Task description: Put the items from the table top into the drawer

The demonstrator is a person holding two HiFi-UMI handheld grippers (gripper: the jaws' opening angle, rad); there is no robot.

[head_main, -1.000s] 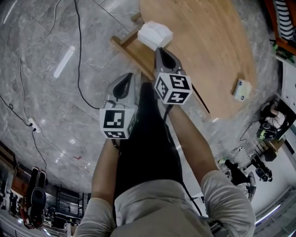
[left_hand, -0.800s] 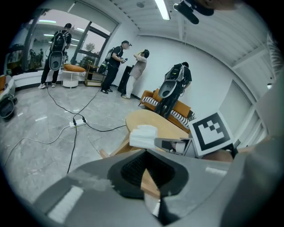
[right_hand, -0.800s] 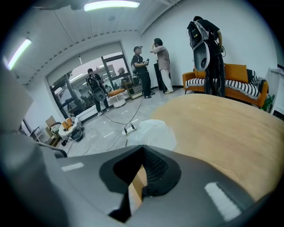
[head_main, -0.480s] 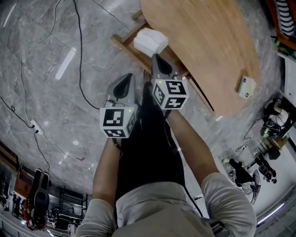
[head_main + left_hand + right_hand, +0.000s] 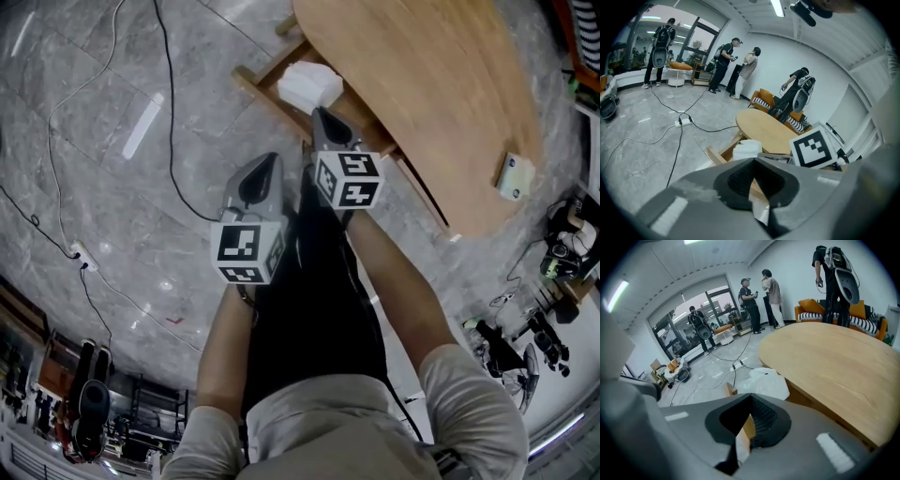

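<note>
Grey marble floor (image 5: 112,103) fills most of the head view. The oval wooden tabletop (image 5: 422,84) is in the upper right, and an open wooden drawer (image 5: 267,99) juts from its near edge at upper centre. Since a second ago both grippers have sunk a little, and the tabletop has slid toward the upper right of the frame. Nothing on it has been disturbed.

A crumpled white bag (image 5: 309,84) lies in the drawer as before, so that item looks done. What seems left is a small white box (image 5: 516,176) near the tabletop's rim at the right of the frame.

The left gripper (image 5: 266,167) and right gripper (image 5: 324,116) sit side by side at centre, each with its jaws pressed together on nothing. The right jaws point at the bag, just short of it; the left jaws are lower and further left. The box is well apart from both, far right of the right jaws. It shows in neither gripper view, so a swing toward that side is probably needed.
</note>
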